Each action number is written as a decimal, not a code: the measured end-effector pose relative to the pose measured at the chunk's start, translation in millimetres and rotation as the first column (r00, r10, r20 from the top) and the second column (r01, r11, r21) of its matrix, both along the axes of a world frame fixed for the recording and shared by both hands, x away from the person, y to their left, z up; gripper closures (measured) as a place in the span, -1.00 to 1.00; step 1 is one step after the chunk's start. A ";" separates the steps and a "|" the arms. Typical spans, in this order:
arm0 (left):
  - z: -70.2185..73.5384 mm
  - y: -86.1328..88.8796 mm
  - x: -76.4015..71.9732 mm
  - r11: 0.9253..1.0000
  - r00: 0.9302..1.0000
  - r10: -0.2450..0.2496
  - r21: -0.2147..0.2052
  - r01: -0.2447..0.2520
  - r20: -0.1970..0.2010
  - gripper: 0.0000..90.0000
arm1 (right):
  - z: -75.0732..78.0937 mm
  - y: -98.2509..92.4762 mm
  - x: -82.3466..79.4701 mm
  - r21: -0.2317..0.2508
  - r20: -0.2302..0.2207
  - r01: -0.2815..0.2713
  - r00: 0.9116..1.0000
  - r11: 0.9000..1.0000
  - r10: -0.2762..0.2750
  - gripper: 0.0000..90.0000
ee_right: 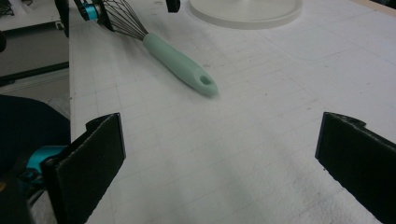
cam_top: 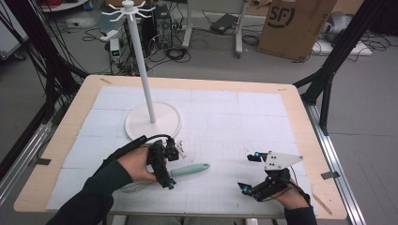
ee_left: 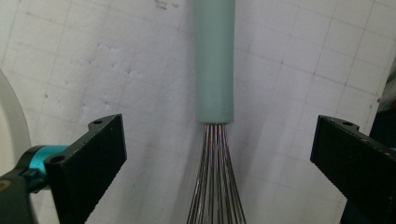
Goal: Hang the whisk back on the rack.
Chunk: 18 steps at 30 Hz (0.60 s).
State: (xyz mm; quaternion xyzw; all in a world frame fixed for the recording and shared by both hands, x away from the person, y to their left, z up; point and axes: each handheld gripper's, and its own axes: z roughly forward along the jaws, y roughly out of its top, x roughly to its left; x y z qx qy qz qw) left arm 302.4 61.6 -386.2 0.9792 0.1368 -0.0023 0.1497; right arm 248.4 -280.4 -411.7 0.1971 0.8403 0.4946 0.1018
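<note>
Your left gripper (cam_top: 169, 164) hides the wire head of the mint-green-handled metal whisk (cam_top: 190, 169) from above; its own view crops those wires at the bottom edge.

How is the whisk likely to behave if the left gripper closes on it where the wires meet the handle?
The whisk looks light: thin wires and a slim mint handle. The wires would probably flex under the jaws, so a grip on the handle seems firmer. The handle is round and smooth, so it may roll or twist on the mat. The left gripper stands open astride it.
</note>
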 end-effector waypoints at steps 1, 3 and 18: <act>0.0 -3.3 0.4 1.000 1.000 -0.001 0.013 0.001 -0.002 -0.89 | -0.1 -0.2 -0.2 0.000 -0.001 0.000 1.000 1.000 0.000 -0.99; -0.8 -9.6 1.0 0.999 1.000 -0.003 0.035 0.004 -0.004 -0.89 | -0.1 -0.7 -0.2 0.001 0.000 0.001 1.000 1.000 -0.001 -0.99; -8.3 -42.2 7.0 0.982 0.999 -0.017 0.187 0.022 -0.032 -0.73 | -0.5 -5.3 0.2 0.008 0.002 0.007 1.000 1.000 -0.007 -0.99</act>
